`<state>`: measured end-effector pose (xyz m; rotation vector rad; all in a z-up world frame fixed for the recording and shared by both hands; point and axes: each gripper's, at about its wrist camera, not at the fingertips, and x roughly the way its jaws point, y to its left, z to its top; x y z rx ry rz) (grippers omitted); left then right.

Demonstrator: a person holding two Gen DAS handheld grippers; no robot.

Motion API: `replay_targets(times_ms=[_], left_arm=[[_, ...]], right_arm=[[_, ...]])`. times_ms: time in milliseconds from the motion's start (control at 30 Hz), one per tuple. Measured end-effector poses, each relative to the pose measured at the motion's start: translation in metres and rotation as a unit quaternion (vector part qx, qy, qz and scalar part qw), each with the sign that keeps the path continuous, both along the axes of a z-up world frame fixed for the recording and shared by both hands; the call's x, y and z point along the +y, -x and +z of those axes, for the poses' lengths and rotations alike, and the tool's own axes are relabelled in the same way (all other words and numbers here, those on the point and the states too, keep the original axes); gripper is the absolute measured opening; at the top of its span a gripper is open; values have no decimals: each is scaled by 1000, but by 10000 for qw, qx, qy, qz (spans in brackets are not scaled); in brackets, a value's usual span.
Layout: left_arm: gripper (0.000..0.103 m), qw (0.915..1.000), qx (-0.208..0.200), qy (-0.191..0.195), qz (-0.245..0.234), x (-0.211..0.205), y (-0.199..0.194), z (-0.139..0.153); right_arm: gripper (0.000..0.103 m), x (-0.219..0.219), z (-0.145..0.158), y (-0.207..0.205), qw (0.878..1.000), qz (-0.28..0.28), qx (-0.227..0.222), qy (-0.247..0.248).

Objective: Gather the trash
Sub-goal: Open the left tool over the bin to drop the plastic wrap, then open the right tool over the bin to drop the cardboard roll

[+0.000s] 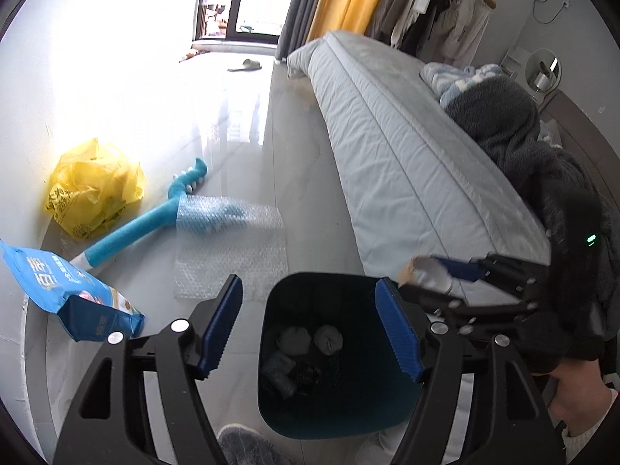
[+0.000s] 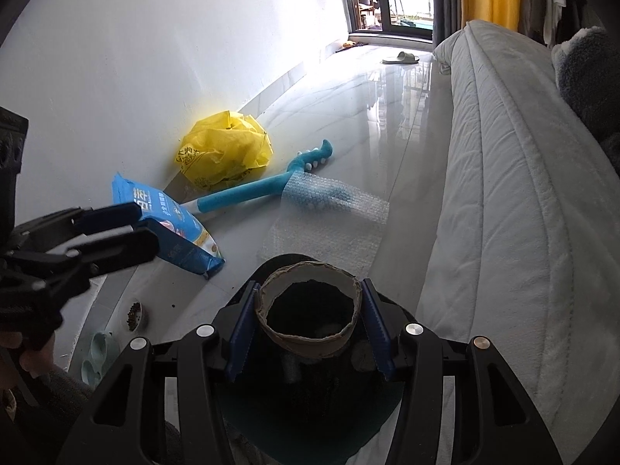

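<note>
A cardboard tube (image 2: 310, 310) is clamped between the pads of the right tongs (image 2: 308, 321), its open end facing the camera, and is held directly above the dark bin (image 1: 333, 352); the left tongs (image 1: 310, 329) are spread wide with nothing between them, over the same bin, where several crumpled pieces (image 1: 310, 339) already lie. If the tube is released while the right tongs are off-centre, the rim could be struck and the tube sent rolling across the floor towards the bed (image 2: 503, 193); the two tongs are close together and could be knocked. Beyond the left tongs, bubble wrap (image 1: 232, 248), a blue packet (image 1: 73, 290) and a yellow bag (image 1: 97, 190) remain uncollected; the slippery wrap could be pinched poorly.
</note>
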<state>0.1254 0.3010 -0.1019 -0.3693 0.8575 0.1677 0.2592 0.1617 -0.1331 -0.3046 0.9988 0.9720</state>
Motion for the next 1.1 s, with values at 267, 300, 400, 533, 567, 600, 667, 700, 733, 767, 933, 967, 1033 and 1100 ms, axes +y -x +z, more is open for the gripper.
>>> replay_targets(times_ms=[267,300,400,533,567,600,667,700,733,767,933,967,1033,1100], left_arm=[[76,9977,-654,-155,-33,-3,7,29],[76,9970,-750,-162,-35,-4,7,34],[77,9952,-960,-185,-26,-8,9,43],[77,9923,-1196,-309,-36,-14,8,56],[77,9916,-1246,-349,-54,-16,8,58],[77,9911,-1275,-374,-65,-18,9,60],[77,9904,-1323,-382,-74,-21,9,62],[77,9902,-1344,-360,-64,-23,8,63],[77,9901,-1359,-344,-53,-25,8,64],[77,9898,-1388,-334,-46,-27,6,66],[78,9864,-1607,-355,-34,-38,6,76],[78,9857,-1650,-348,-29,-38,7,78],[78,9845,-1728,-312,-26,-43,5,83],[79,9836,-1778,-290,-53,-49,4,86]], right_arm=[[53,12,-25,7,9989,134,259,380],[53,13,-27,8,9986,143,285,429],[53,16,-35,9,9975,190,368,578],[53,15,-37,9,9968,176,392,673],[54,15,-36,8,9968,174,394,674],[57,15,-35,8,9967,193,425,671],[67,14,-30,7,9971,181,420,605],[68,14,-28,7,9973,175,416,580],[70,13,-26,7,9975,184,420,539],[71,11,-23,7,9977,180,410,512],[72,-1,-5,5,9989,95,311,338],[73,-4,0,5,9992,79,276,269],[74,-11,10,3,9997,33,210,102],[76,-19,20,0,9999,-20,132,-72]])
